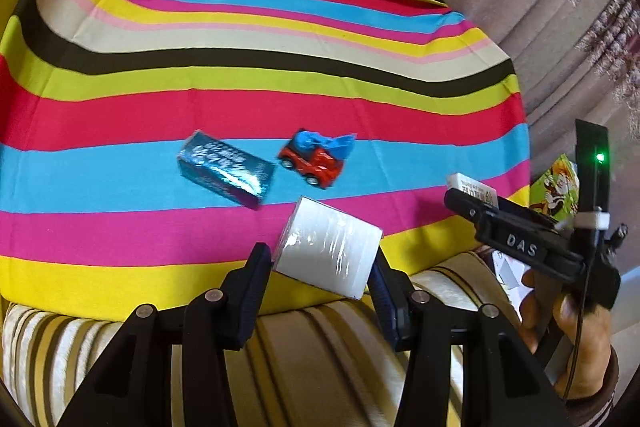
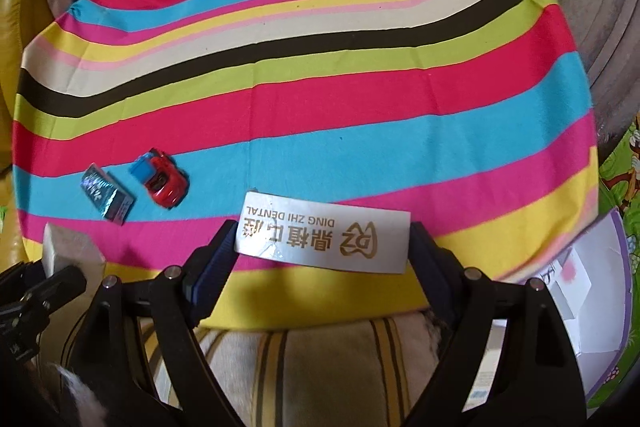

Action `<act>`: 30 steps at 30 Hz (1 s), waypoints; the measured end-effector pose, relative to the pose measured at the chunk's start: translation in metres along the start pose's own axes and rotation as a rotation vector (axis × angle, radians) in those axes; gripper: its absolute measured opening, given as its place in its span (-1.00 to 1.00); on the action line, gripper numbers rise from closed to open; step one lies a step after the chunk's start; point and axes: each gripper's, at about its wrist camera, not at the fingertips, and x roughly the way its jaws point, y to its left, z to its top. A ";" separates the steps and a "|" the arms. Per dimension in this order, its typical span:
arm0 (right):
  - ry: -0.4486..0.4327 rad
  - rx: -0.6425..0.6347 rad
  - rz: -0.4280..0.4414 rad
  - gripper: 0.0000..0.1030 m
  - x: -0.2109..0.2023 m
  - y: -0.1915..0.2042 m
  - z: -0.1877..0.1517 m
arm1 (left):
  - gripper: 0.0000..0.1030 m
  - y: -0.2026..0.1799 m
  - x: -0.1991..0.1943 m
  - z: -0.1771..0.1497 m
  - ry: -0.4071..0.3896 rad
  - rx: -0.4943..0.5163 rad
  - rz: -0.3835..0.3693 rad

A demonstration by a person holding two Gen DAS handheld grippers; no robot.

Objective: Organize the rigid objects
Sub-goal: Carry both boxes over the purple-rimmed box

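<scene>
Left wrist view: the left claw (image 1: 322, 267) is gripping a white wrapped box (image 1: 328, 247) above the striped cloth's (image 1: 280, 107) near edge.

Right wrist view: the right claw (image 2: 322, 247) is clamping a white dental box (image 2: 324, 239). Both probably need setting beside the toy truck (image 2: 162, 177).

White plastic-wrapped block (image 1: 328, 249): tilted, clamped between left gripper (image 1: 322, 267) fingers. White "DING ZHI DENTAL" box (image 2: 324, 239): lengthwise across right gripper (image 2: 322, 247) fingers, print upside down. Shiny teal box (image 1: 226, 169) flat on blue stripe, angled. Red toy car (image 1: 316, 161) with blue top just beside it, probably on its wheels.
</scene>
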 end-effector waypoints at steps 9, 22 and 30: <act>-0.033 0.017 0.008 0.65 -0.014 -0.024 -0.013 | -0.04 -0.040 0.000 -0.007 0.005 0.068 -0.028; -0.043 0.066 0.006 0.65 -0.043 -0.068 -0.042 | -0.04 -0.095 0.006 -0.017 0.018 0.170 -0.061; -0.042 0.143 -0.028 0.65 -0.052 -0.118 -0.063 | -0.04 -0.128 0.018 -0.023 0.052 0.234 -0.083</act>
